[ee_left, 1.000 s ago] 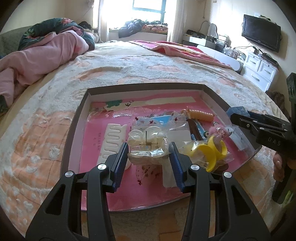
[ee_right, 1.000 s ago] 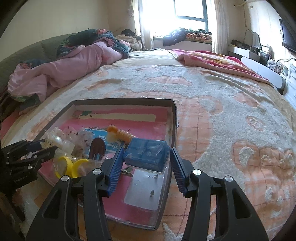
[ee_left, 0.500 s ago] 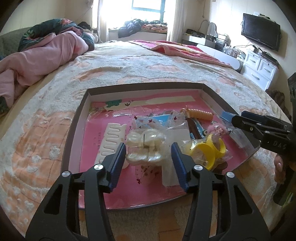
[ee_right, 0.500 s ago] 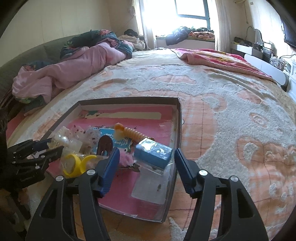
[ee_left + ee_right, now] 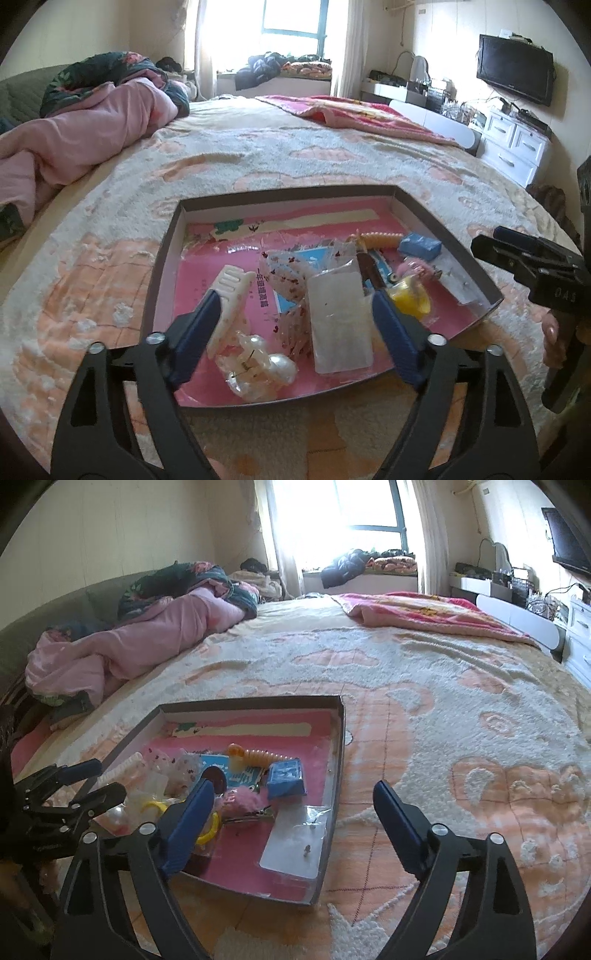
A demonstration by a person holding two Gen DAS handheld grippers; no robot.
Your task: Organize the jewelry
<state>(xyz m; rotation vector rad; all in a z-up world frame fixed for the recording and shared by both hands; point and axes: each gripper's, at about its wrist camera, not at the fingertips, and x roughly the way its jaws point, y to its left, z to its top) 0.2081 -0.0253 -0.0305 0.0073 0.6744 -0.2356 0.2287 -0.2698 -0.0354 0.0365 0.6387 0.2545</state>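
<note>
A shallow dark-rimmed tray with a pink floor lies on the bed and holds bagged jewelry. A pearly clip in a clear bag lies at the tray's near edge, between the fingers of my open, empty left gripper. Beside it lie a white comb, a clear packet and a yellow ring. A small blue box lies in the tray's right part, beyond my open, empty right gripper, which hovers over the tray's right rim.
An orange beaded piece, a pink fluffy clip and a flat clear packet lie in the tray. The bed has a fuzzy peach-and-white cover. A pink quilt lies at the left; white drawers stand at the right.
Both grippers have opened and drawn back. The left let go of the bagged pearly clip, which now lies at the tray's near edge. The right released the blue box into the tray.
</note>
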